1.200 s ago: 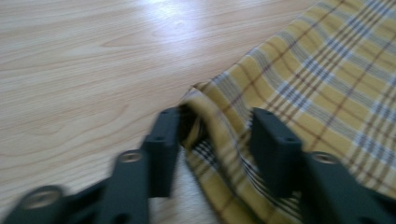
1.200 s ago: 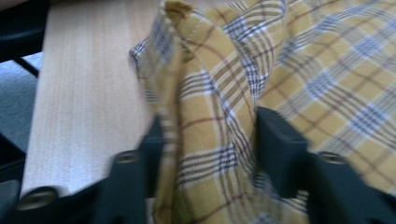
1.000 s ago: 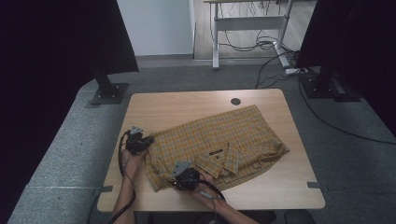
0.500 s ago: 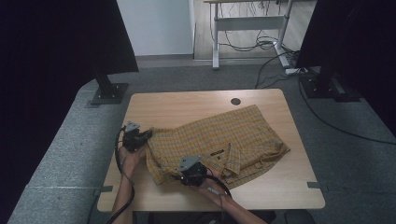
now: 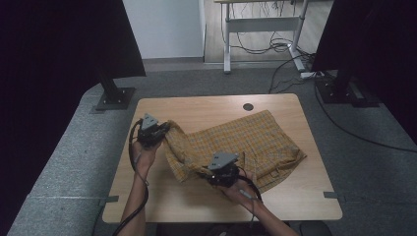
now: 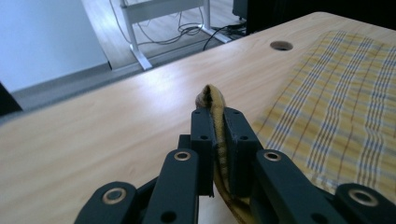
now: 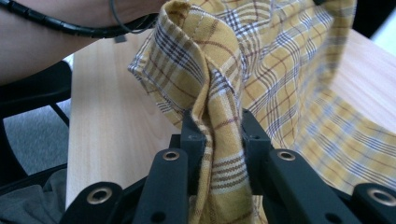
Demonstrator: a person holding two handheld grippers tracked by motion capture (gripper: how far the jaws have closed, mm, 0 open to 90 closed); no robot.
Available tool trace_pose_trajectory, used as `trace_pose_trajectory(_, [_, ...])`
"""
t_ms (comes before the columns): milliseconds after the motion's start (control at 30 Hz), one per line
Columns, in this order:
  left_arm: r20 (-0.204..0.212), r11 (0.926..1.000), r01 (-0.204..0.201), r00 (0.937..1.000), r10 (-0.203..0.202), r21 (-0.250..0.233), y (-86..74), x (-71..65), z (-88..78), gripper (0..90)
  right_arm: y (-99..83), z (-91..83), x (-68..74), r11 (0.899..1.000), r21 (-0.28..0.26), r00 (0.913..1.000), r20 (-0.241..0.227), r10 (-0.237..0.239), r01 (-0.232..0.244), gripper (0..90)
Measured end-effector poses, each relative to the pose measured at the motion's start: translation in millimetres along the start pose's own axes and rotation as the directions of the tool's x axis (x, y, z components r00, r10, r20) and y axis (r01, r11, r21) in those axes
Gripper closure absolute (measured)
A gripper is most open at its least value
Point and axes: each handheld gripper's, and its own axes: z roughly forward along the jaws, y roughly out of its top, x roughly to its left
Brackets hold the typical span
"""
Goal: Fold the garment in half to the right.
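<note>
High view first: my left gripper pinches a fold of the yellow plaid shirt at its left corner, lifted off the wooden table. To its right, my right gripper clamps a bunched hem near the front edge. Between them the cloth sags; the rest lies flat.

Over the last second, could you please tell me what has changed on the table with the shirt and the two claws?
Both claws have lifted the near edge of the yellow plaid shirt off the table. The left claw rose and moved toward the far side; the right claw rose and shifted right. Both stay clamped on the cloth. The shirt's far and right parts still lie flat where they were.
</note>
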Motion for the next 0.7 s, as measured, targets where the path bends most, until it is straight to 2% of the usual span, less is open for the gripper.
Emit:
trace_pose_trajectory(67, [0.005,1.0,-0.007,1.0,0.007,-0.004,5.7,-4.1,5.0,83.5,-1.1,-3.8,-3.0,1.0,-0.003,0.9999,0.006,0.01,-0.01,75.7])
trace_pose_trajectory(233, [0.004,0.9989,-0.046,0.9989,0.046,0.01,15.6,-21.5,31.1,83.5,-18.0,-24.3,-27.1,0.996,-0.005,0.9946,0.055,0.089,-0.088,75.9])
trace_pose_trajectory(367, [0.009,0.9975,-0.06,0.9982,0.06,0.036,14.3,-37.2,58.7,83.4,-39.4,-30.6,-43.7,0.988,0.01,0.9858,0.075,0.151,-0.152,76.0])
trace_pose_trajectory(400, [0.016,0.9967,-0.061,0.998,0.061,0.053,11.2,-44.1,71.0,83.4,-50.7,-31.4,-49.1,0.984,0.026,0.9812,0.084,0.174,-0.176,76.1])
trace_pose_trajectory(433, [0.016,0.9967,-0.061,0.998,0.061,0.053,11.2,-44.1,71.0,83.4,-50.7,-31.4,-49.1,0.984,0.026,0.9812,0.084,0.174,-0.176,76.1])
trace_pose_trajectory(467, [0.026,0.9946,-0.068,0.9974,0.067,0.077,6.4,-51.1,84.0,83.3,-61.8,-31.2,-53.2,0.979,0.047,0.9773,0.09,0.192,-0.197,76.1])
trace_pose_trajectory(633, [0.058,0.9846,-0.082,0.9956,0.074,0.154,-11.2,-66.1,110.3,81.5,-85.1,-27.9,-58.1,0.967,0.11,0.9713,0.089,0.221,-0.23,76.1])
trace_pose_trajectory(700, [0.063,0.9752,-0.1,0.9941,0.089,0.198,-19.6,-71.0,119.1,80.7,-95.1,-24.7,-58.9,0.961,0.139,0.9695,0.086,0.23,-0.24,76.1])
